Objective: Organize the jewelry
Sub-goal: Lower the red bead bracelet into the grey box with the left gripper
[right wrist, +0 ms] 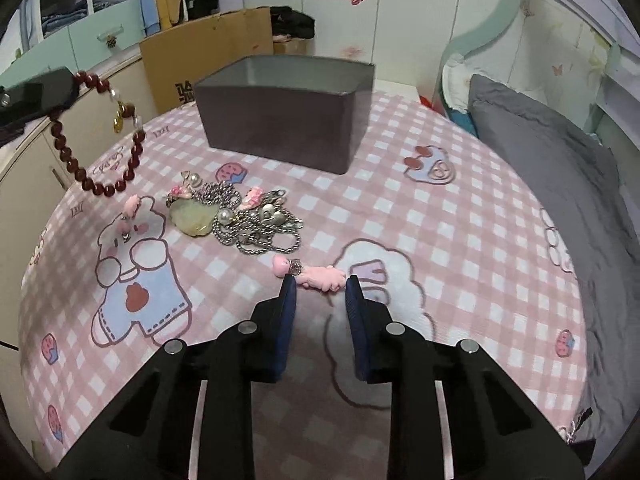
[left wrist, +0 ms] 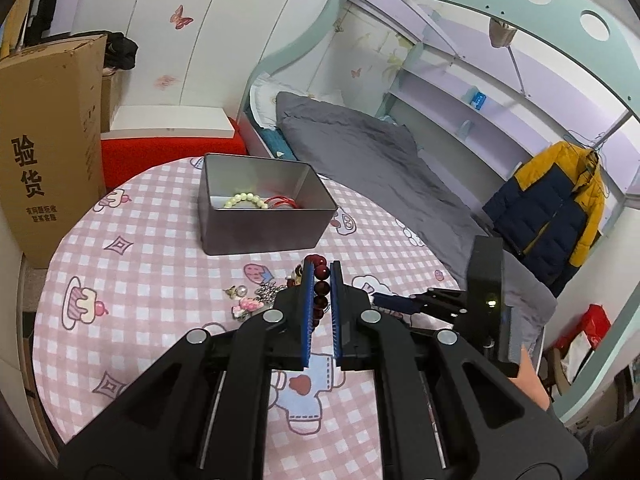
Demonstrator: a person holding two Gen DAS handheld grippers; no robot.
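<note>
The left gripper (left wrist: 321, 270) is clenched on a dark red bead bracelet (right wrist: 98, 128), whose loop dangles clear of the pink checked tablecloth (right wrist: 460, 240). The right gripper (right wrist: 320, 282) has its jaws parted, with a pink charm (right wrist: 320, 276) lying on the cloth between the tips; whether the pads touch it I cannot tell. At eleven o'clock from that charm lies a heap of silver chains and trinkets (right wrist: 248, 220). At twelve o'clock stands the grey tin box (left wrist: 264, 224), holding a pale bead bracelet (left wrist: 246, 201) and a red cord (left wrist: 282, 202).

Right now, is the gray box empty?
No, the gray box already holds a pale bead bracelet and a red cord.
</note>
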